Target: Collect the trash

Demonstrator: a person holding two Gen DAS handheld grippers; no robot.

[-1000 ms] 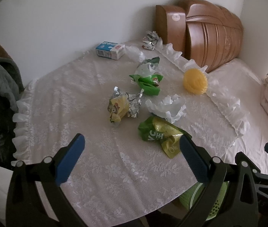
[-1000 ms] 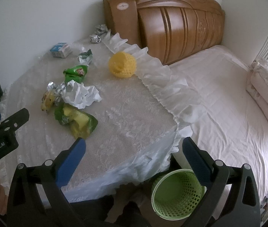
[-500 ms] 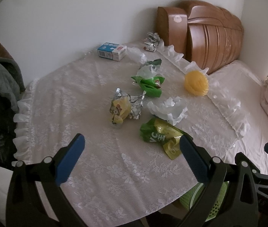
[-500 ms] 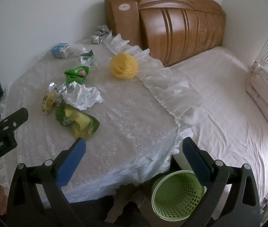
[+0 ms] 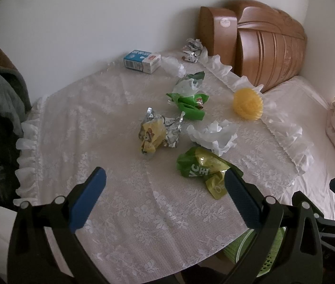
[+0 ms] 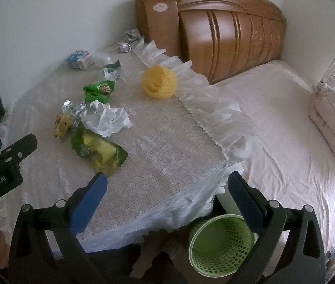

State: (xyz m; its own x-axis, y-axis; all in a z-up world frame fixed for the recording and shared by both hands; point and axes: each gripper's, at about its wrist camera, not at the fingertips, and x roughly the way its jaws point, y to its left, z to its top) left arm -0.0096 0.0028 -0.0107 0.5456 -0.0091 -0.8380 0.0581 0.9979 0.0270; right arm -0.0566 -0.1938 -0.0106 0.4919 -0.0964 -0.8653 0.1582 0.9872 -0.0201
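Trash lies mid-desk point(image 5: 110, 123): green wrapper point(image 5: 205, 169) nearest, tissue point(image 5: 212, 135) and foil wrapper point(image 5: 158, 131) just beyond. Left claw point(image 5: 165, 196) and right claw point(image 6: 167, 195) hover spread, holding nothing. Bin point(image 6: 222, 243) stands below the desk's near right edge.

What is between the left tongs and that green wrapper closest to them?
Nothing visible. The left tongs hang open above bare lace tablecloth, and the green wrapper lies just beyond their right finger.

On table: lace-covered table point(image 5: 125, 213) holds crumpled white paper point(image 5: 213, 135), between green snack wrapper point(image 5: 205, 168) and yellow foam net point(image 5: 248, 104).
Below edge: green mesh wastebasket point(image 6: 222, 243).
Behind: blue-and-white carton point(image 5: 142, 61).
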